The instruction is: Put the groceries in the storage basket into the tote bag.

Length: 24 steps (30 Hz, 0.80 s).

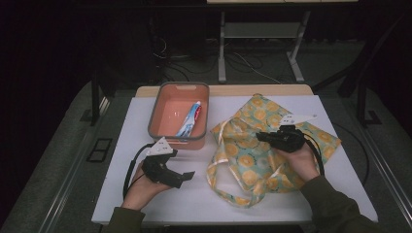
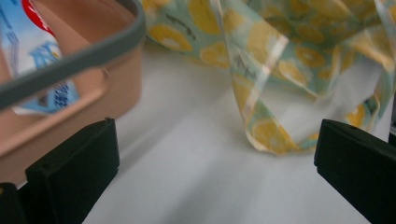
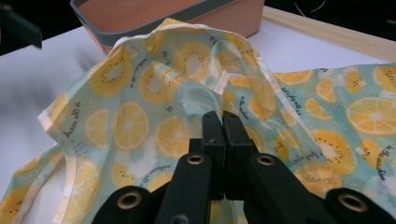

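A fruit-print cloth bag (image 1: 243, 150) lies crumpled on the right half of the white table. My right gripper (image 1: 259, 137) is shut on a fold of its fabric; in the right gripper view the jaws (image 3: 223, 116) meet with the bag (image 3: 130, 121) bunched at their tips. To the left, a salmon bin (image 1: 154, 111) with a grey rim holds a toothpaste tube (image 1: 190, 120). Near the bin's front corner my left gripper (image 1: 182, 165) is open. Between its jaws (image 2: 217, 135) is only bare table, with the bin (image 2: 74, 60), the tube (image 2: 32, 60) and the bag's strap (image 2: 261, 56) beyond.
The white table (image 1: 194, 199) has bare surface in front of the bin and along the near edge. A wooden strip (image 1: 272, 90) runs along its far edge. Beyond it are a dark floor, cables and a stand's legs (image 1: 222, 63).
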Motion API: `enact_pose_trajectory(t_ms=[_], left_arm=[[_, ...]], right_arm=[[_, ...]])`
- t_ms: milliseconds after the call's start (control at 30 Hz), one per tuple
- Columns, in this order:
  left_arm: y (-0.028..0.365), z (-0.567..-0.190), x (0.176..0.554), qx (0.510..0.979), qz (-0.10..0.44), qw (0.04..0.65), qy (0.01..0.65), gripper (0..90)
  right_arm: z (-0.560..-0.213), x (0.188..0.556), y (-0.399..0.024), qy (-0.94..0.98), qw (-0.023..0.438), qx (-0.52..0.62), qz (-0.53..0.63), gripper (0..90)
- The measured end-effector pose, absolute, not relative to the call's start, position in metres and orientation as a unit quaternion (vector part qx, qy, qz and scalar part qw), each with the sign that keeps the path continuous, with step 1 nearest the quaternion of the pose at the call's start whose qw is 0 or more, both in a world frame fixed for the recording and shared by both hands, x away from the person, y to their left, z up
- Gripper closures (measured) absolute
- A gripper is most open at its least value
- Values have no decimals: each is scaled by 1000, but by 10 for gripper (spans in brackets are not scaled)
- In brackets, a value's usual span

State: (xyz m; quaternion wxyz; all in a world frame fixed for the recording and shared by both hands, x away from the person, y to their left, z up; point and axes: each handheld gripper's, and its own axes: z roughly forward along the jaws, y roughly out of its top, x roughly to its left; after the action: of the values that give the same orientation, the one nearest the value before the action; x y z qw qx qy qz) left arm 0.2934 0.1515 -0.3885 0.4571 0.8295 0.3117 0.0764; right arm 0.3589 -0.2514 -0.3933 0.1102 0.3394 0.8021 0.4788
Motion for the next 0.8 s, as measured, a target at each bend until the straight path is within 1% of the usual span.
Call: enact_pose_trajectory(t_ms=[200,533,567,600,800], left_arm=[[147,-375,310,826,82,463,310,0],[139,-347,358,817,108,462,328,0],[139,-347,358,817,108,462,328,1],[137,-344,369,814,115,462,333,9],[130,-340,403,811,133,447,353,71]], right_arm=[[-392,358,-250,803,110,338,479,893],[-393,358,-251,802,107,339,480,893],[-393,358,-251,803,107,339,479,893],[-393,358,-251,802,106,339,480,893],[-392,357,-250,802,107,337,482,892]])
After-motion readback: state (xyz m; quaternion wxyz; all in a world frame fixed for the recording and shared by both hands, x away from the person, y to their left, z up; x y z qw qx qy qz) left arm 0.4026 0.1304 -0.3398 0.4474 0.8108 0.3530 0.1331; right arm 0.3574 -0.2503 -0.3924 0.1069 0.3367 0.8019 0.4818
